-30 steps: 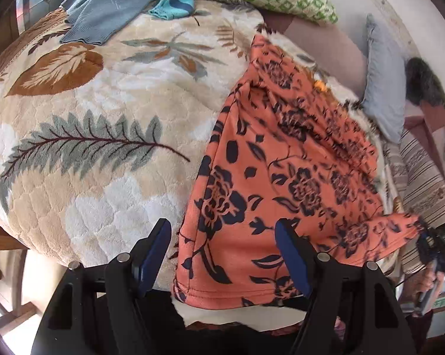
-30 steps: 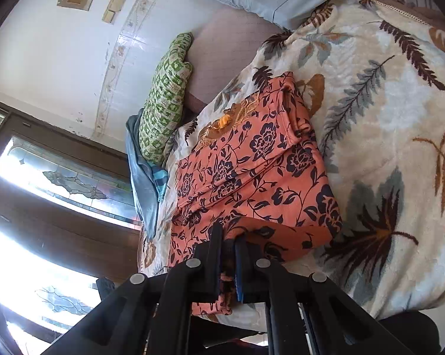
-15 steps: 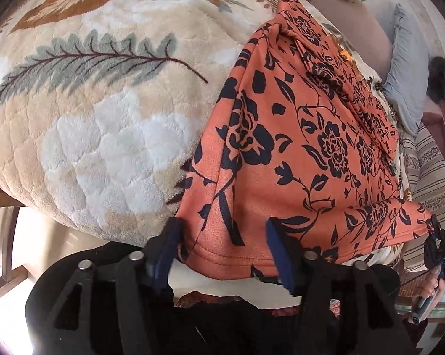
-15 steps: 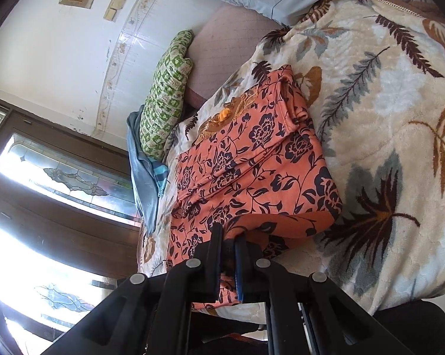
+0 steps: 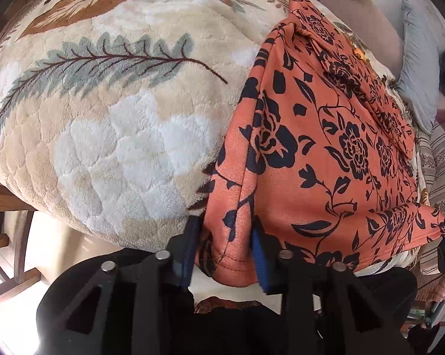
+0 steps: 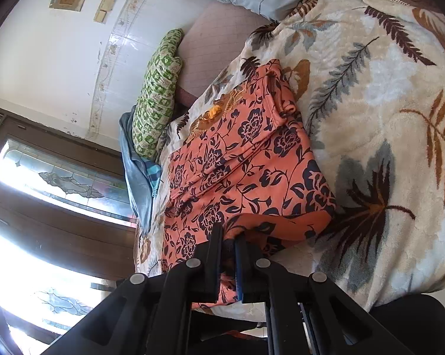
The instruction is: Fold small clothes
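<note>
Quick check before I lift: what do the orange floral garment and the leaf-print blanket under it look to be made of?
Orange floral garment: looks like a thin, matte knit jersey; it drapes limply, bunches between the left tongs, and shows a stitched hem. The right tongs pinch another corner.
Leaf-print blanket: seems a thick plush fleece, probably synthetic; fuzzy pile, embossed quilt-like bumps, slight sheen.

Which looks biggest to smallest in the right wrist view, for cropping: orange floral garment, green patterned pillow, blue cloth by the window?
1. orange floral garment
2. green patterned pillow
3. blue cloth, partly hidden behind the pillow, so this last ranking is unsure.
</note>
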Motion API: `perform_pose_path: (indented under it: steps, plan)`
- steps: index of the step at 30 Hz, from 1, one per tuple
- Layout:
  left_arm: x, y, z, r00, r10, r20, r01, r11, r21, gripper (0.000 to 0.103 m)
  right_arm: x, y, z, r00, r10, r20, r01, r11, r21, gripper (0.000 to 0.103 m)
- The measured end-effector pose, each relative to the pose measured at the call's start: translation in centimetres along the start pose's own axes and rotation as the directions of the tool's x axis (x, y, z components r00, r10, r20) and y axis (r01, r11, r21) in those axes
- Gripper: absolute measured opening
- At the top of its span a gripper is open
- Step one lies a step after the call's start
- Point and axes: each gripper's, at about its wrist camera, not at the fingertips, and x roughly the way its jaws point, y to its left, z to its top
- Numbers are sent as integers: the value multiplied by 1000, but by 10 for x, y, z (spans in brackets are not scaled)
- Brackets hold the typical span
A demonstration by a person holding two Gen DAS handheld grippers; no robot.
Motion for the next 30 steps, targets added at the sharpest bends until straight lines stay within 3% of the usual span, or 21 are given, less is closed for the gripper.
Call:
perform_pose_path:
  steps: [2,6,13,16,21,26,30]
  plan:
    - [-2,0,0,999,-35,1,35,999,-2,10,-2,-2,0,1000,-1,3,1,1000,3,7]
    - [-15,-12,4,997,-75,36,73,996,50,8,-6,-4,-1,1000,3,8,-3,1000,11,7]
    - [-69,-37,53,960,-245,137,236,969,78,8,-13,19,16,999,24,29,-23,999,-45,7]
    - [-83,-50,94,945,-285,160,274,958,88,8,-8,31,36,998,29,47,-26,998,-63,7]
    - [-72,-73,186,946,-276,172,268,961,67,8,14,45,95,996,23,90,-15,996,-84,7]
    - [-34,-113,285,955,-237,178,227,971,75,8,56,42,181,989,-1,149,10,998,-61,7]
    - [19,-131,352,964,-178,198,173,984,41,9,110,20,245,985,-56,166,56,998,5,9]
